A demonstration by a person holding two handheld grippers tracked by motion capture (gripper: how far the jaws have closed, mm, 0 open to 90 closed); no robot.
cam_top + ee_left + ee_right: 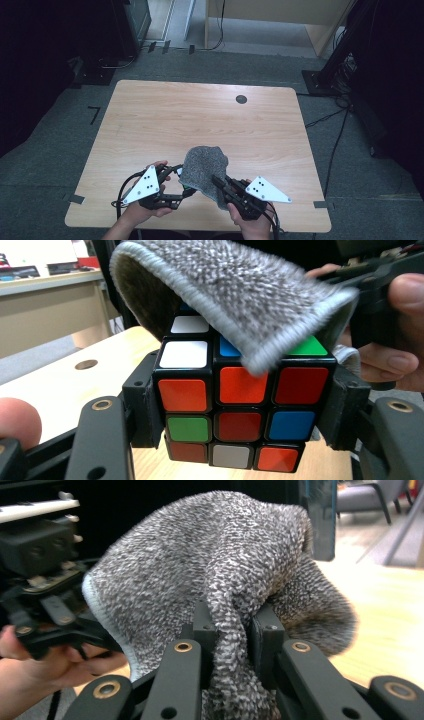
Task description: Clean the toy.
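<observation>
My left gripper [242,407] is shut on a puzzle cube [240,405] with orange, red, green, blue and white tiles, its jaws pressing the cube's two sides. A grey speckled cloth [204,167] drapes over the cube's top and hides its upper face. My right gripper [232,635] is shut on a pinched fold of that cloth [215,575]. In the high view both grippers sit near the table's front edge, the left gripper [181,181] at the cloth's left side and the right gripper [218,183] at its lower right.
The wooden table [200,120] has a small round dark hole [241,99] near its far edge. Cables [335,145] run over the grey floor to the right. A dark stand base [322,82] and a wooden desk [280,20] are beyond the table.
</observation>
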